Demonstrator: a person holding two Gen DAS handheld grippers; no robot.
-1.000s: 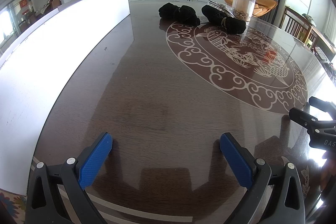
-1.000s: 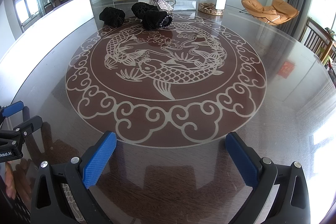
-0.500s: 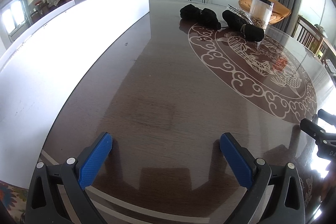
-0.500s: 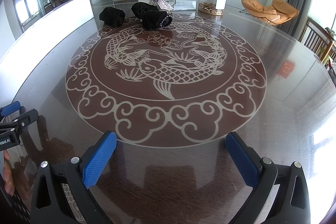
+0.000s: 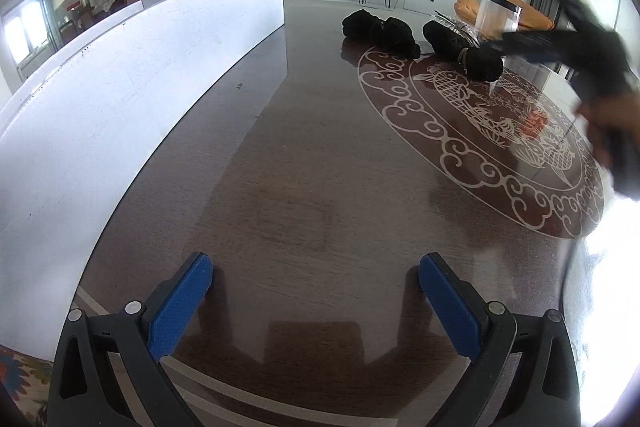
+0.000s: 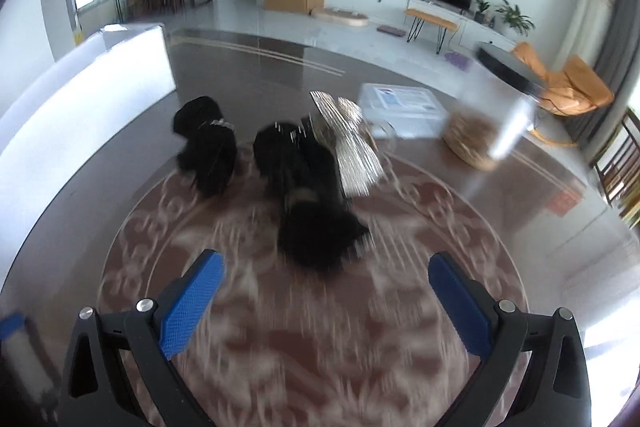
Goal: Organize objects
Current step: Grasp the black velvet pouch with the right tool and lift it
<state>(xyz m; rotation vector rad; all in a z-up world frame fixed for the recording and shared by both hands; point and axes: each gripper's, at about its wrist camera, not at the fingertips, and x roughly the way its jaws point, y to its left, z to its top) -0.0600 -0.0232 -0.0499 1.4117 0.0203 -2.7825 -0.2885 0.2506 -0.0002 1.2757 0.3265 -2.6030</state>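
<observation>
Three black fuzzy bundles lie at the far side of the dark table [image 5: 300,167], on the edge of its fish medallion: one to the left [image 6: 206,151], one in the middle [image 6: 296,163], one nearest [image 6: 320,235]. My right gripper [image 6: 325,259] hovers just short of the nearest bundle. Its jaws are wide and closing, with nothing between the blue pads. The picture is motion-blurred. In the left wrist view the bundles [image 5: 380,29] sit far ahead and the right tool's blurred body [image 5: 568,43] crosses the upper right. My left gripper [image 5: 316,267] stands open over bare table, holding nothing.
A silver pleated item [image 6: 352,143] leans against the middle bundle. Behind it are a clear lidded box [image 6: 400,107] and a tall clear container [image 6: 472,139] with brown contents. A long white board [image 5: 120,87] runs along the table's left side.
My right gripper has swept forward across the medallion to the black bundles, which now fill its view. In the left view it went from the lower right edge to the upper right.
</observation>
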